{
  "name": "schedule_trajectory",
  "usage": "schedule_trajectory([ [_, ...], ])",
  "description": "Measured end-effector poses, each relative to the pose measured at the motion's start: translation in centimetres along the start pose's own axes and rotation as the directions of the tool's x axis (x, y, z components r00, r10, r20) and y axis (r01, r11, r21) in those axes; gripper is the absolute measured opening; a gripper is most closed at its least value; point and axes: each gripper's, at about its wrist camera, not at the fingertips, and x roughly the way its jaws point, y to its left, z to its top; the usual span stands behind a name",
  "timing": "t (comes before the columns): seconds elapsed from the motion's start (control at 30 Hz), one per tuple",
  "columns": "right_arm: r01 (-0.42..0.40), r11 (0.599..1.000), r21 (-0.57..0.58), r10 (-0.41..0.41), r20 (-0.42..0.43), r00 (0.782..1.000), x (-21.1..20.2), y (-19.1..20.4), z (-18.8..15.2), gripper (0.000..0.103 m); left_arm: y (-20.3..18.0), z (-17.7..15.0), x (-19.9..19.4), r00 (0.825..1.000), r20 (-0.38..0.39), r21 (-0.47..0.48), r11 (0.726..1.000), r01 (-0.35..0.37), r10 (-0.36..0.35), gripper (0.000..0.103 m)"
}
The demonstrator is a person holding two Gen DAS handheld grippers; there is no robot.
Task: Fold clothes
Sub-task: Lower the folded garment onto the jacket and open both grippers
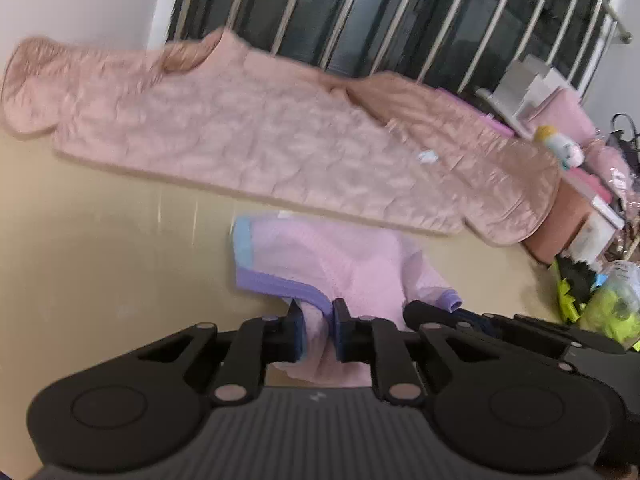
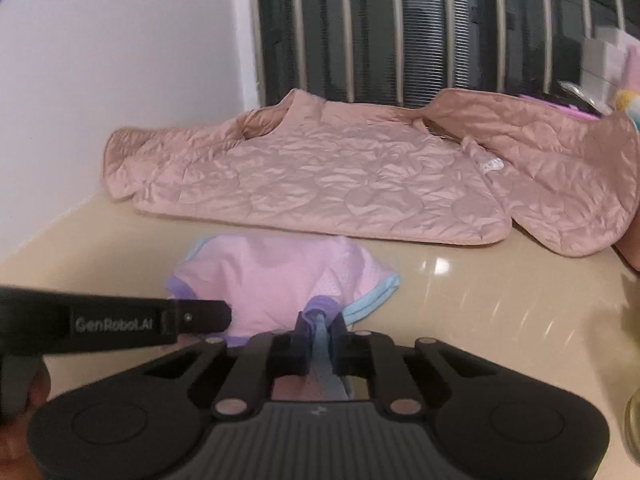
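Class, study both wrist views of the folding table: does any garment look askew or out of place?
Yes. The pink quilted jacket lies spread flat, but the small pink shirt in front of it is bunched and crooked, its blue and purple trims twisted. Both tongs, left and right, are pinching its near edge.

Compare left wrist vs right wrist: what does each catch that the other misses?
Left wrist only: the left gripper pinching the pink shirt, plus green bags and boxes at the table's right end.
Right wrist only: the right gripper shut on the shirt's blue-purple hem, and the jacket's whole left sleeve against the wall.
Both: shirt, quilted jacket, beige table, barred window.
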Motion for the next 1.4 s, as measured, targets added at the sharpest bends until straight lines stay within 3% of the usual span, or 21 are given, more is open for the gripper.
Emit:
schedule_trajectory([
  [0.17,0.013,1.000,0.013,-0.014,0.098,0.995,-2.0,-0.1,2.2,0.006,-1.4,3.0,-1.0,0.997,0.072,0.050,0.998,0.024,-0.028,0.012],
  [0.4,0.089,0.990,-0.109,-0.061,0.239,0.969,-2.1,-0.4,9.7,0.006,-3.2,10.8,0.8,0.974,0.213,0.092,0.994,0.058,-0.076,0.013],
  [0.5,0.123,0.984,-0.126,-0.081,0.296,0.952,-0.7,-1.3,13.7,0.006,-3.7,14.5,2.6,0.957,0.276,0.111,0.992,0.062,-0.091,0.013],
  [0.6,0.155,0.980,-0.127,-0.102,0.354,0.930,1.1,-2.1,17.4,0.006,-4.7,18.0,4.3,0.924,0.370,0.182,0.983,0.027,-0.094,0.013],
  [0.67,0.174,0.976,-0.132,-0.112,0.383,0.917,2.8,-2.7,19.6,0.006,-4.9,20.5,6.2,0.913,0.396,0.188,0.982,0.021,-0.096,0.013],
  [0.73,0.190,0.972,-0.136,-0.124,0.388,0.913,5.4,-3.5,21.5,0.007,-4.3,22.6,9.5,0.929,0.359,0.152,0.987,0.041,-0.094,0.014],
  [0.77,0.203,0.968,-0.147,-0.135,0.375,0.917,7.5,-4.1,22.3,0.009,-3.9,23.6,11.6,0.940,0.331,0.135,0.990,0.045,-0.088,0.022],
  [0.8,0.205,0.966,-0.155,-0.140,0.349,0.926,9.7,-4.8,22.6,0.014,-3.3,24.1,13.9,0.955,0.289,0.137,0.990,0.031,-0.070,0.033],
  [0.83,0.200,0.969,-0.144,-0.153,0.286,0.946,12.5,-5.8,22.7,0.020,-2.7,24.0,16.8,0.974,0.226,0.143,0.990,0.000,-0.033,0.052],
  [0.87,0.196,0.972,-0.128,-0.165,0.218,0.962,15.2,-6.9,22.7,0.041,-1.8,23.3,19.4,0.988,0.151,0.127,0.990,-0.057,0.037,0.048],
  [0.9,0.192,0.977,-0.094,-0.179,0.132,0.975,17.3,-7.9,22.1,0.050,-0.8,22.2,21.1,0.992,0.087,0.100,0.990,-0.099,0.090,0.046],
  [0.97,0.204,0.979,-0.020,-0.204,-0.002,0.979,19.9,-9.6,20.3,0.044,1.4,19.7,22.3,0.997,0.014,0.028,0.997,-0.078,0.078,0.045],
  [1.03,0.183,0.983,0.009,-0.183,0.027,0.983,18.9,-9.9,18.3,0.049,2.8,18.0,21.4,0.999,0.025,-0.013,1.000,-0.029,0.029,0.050],
  [1.13,0.160,0.986,0.038,-0.162,0.068,0.984,16.8,-9.3,16.6,0.057,2.7,17.5,19.5,0.996,0.057,0.022,0.998,-0.067,0.065,0.058],
  [1.3,0.134,0.990,0.050,-0.139,0.096,0.986,14.1,-7.3,17.0,0.059,1.3,17.9,15.4,0.994,0.079,0.078,0.994,-0.082,0.076,0.061],
  [1.4,0.116,0.992,0.044,-0.121,0.125,0.985,11.3,-5.5,17.2,0.060,0.4,18.3,11.7,0.990,0.112,0.104,0.990,-0.093,0.081,0.069],
])
